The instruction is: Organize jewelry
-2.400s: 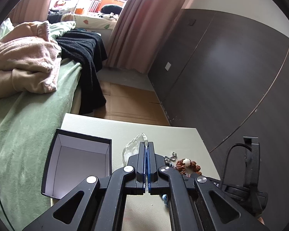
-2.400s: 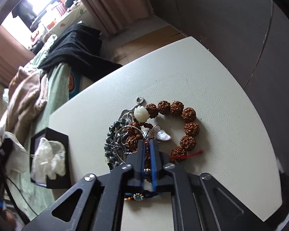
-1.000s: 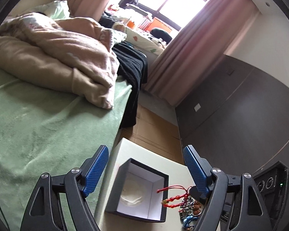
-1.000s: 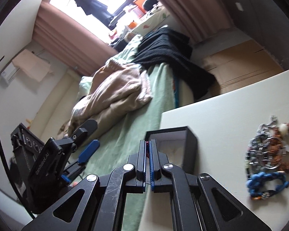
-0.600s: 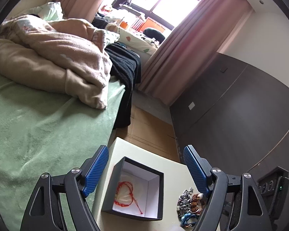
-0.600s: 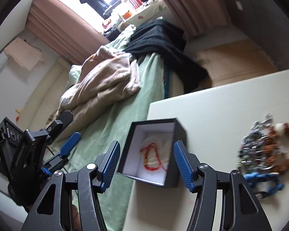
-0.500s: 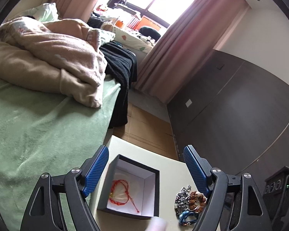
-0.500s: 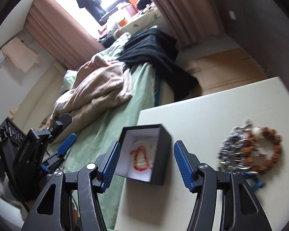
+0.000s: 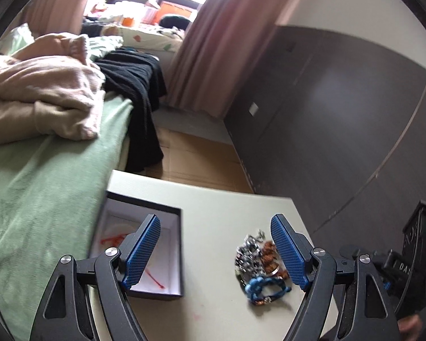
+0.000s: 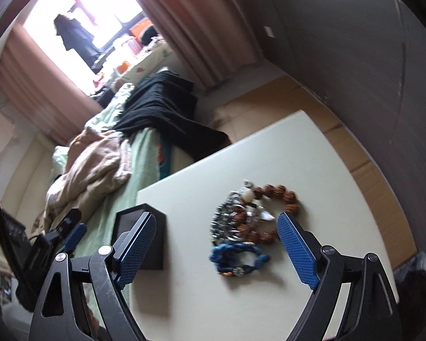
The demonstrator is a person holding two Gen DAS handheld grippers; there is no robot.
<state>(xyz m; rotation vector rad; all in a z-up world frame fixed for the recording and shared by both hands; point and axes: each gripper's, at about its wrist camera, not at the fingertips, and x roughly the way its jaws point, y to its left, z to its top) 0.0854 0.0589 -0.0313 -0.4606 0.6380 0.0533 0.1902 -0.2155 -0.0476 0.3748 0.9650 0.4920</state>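
One piece was in, the rest still to go. The red cord (image 9: 153, 275) lay in the box (image 9: 144, 291) behind the left tongs' (image 9: 215, 251) left finger. Both tongs were spread wide, empty. The pile (image 10: 241, 227) of beads and chains sat on the table (image 10: 298, 164) between the right tongs' (image 10: 215, 251) fingers, the blue bracelet (image 10: 235, 258) nearest.

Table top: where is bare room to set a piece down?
The cream table is bare beyond the brown bead bracelet, and in the strip between the black gift box and the blue braided bracelet. The jewelry heap is crowded, and the box already holds a red cord.
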